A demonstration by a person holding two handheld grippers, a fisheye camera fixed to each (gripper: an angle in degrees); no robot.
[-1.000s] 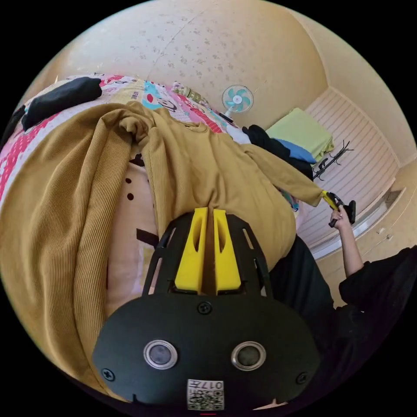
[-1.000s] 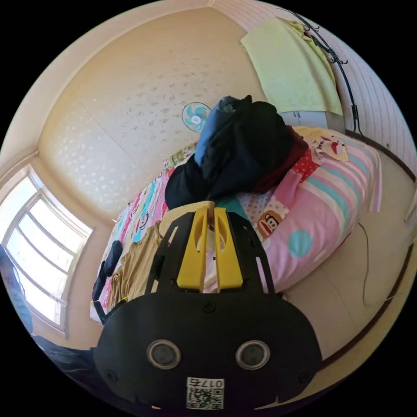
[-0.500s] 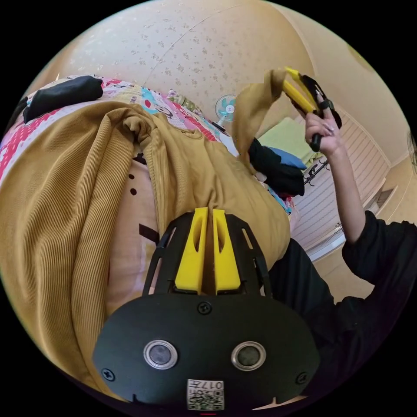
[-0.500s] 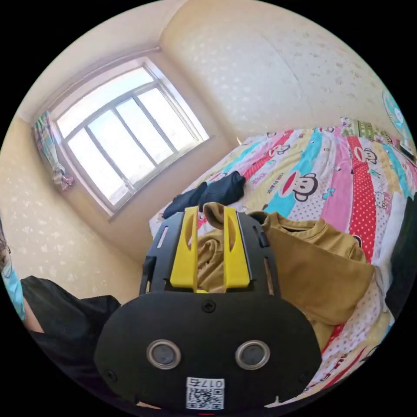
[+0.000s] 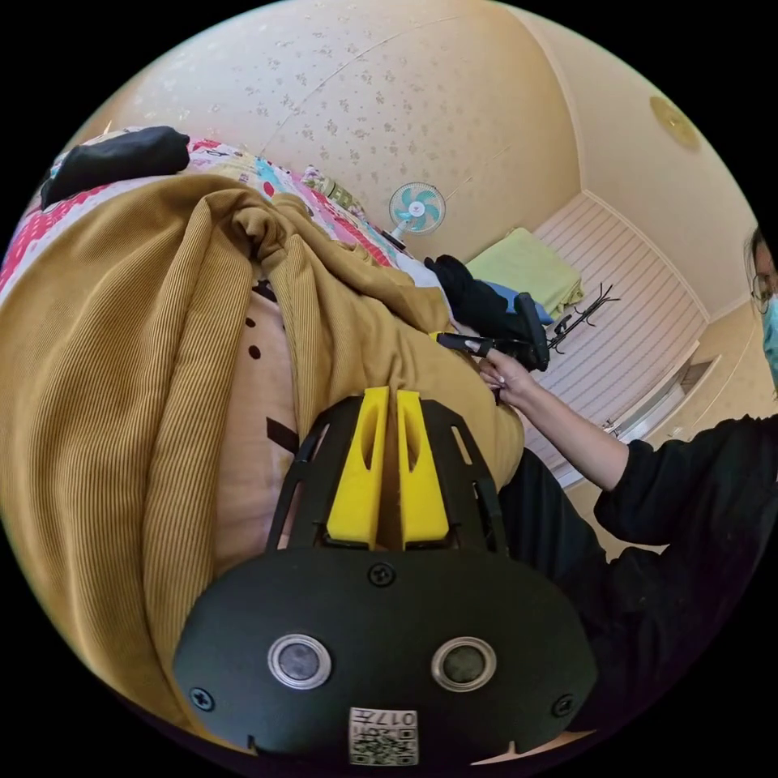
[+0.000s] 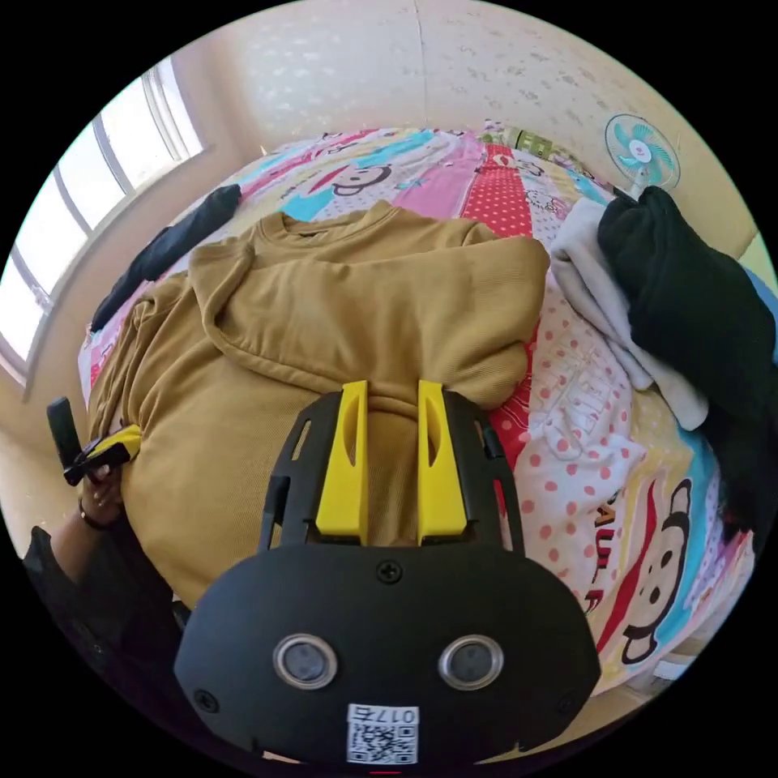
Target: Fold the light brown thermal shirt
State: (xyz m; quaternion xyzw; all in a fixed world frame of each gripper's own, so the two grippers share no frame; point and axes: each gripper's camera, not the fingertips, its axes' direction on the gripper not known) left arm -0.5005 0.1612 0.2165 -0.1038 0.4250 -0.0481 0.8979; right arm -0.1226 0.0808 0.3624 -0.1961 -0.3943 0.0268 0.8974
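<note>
The left gripper point(image 5: 388, 397) is pinching the light brown thermal shirt point(image 6: 365, 308) at its edge, jaws nearly together; the right gripper point(image 6: 391, 393) is hovering over the shirt with jaws parted, gripping nothing; the shirt is lying on the patterned bedspread point(image 6: 640, 454), one sleeve folded across the chest.

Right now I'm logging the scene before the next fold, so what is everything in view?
Ribbed thermal shirt: one, light brown, spread on the bed, one sleeve folded across its chest.
Cartoon-print bedsheet: one, pink and multicoloured, under the shirt.
Dark garment: one, black, near the window side.
Clothes heap: one, black over white, beside the shirt.
Electric fan: one, teal, by the wall.
Green cloth: one, pale green, hanging by the wall.
Left gripper: yellow jaws close together at the shirt's hem.
Right gripper: yellow jaws apart over the shirt.
</note>
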